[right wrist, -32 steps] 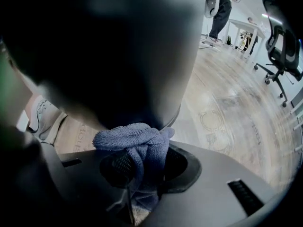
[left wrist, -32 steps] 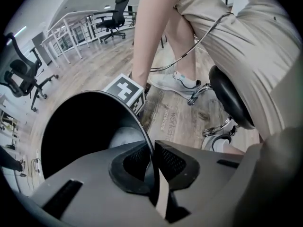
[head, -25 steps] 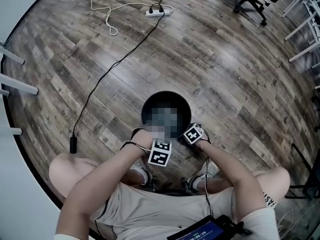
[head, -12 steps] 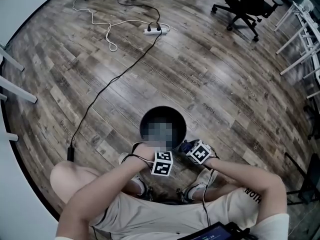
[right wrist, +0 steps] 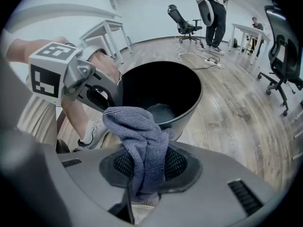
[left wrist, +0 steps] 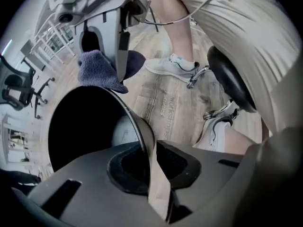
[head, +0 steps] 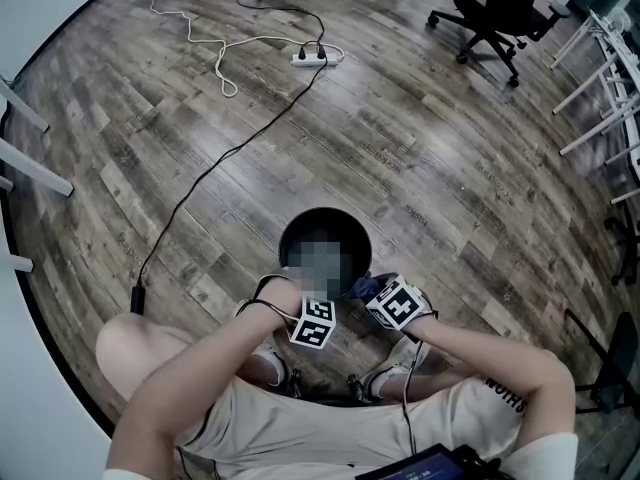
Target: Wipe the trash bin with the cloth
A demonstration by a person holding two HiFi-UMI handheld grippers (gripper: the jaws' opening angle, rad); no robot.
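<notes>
Right gripper (right wrist: 142, 178): jaws clamped on cloth (right wrist: 142, 141), wad sticks out past the tips. Bin (right wrist: 191, 110) sits just ahead of and below it. Cloth end is by the near rim, on the outside of the wall; can't tell if it's touching.

Left gripper (left wrist: 150, 174): pointing down, jaws part open and just been closing, near rim wall between them. Pads don't look to be pressing.

Both are at the bin's near side, and the right has the cloth, so it's the wiper.

Bin upright on floor (head: 450, 168), mouth up, long axis vertical. Next stroke probably runs round the rim or down the wall.
</notes>
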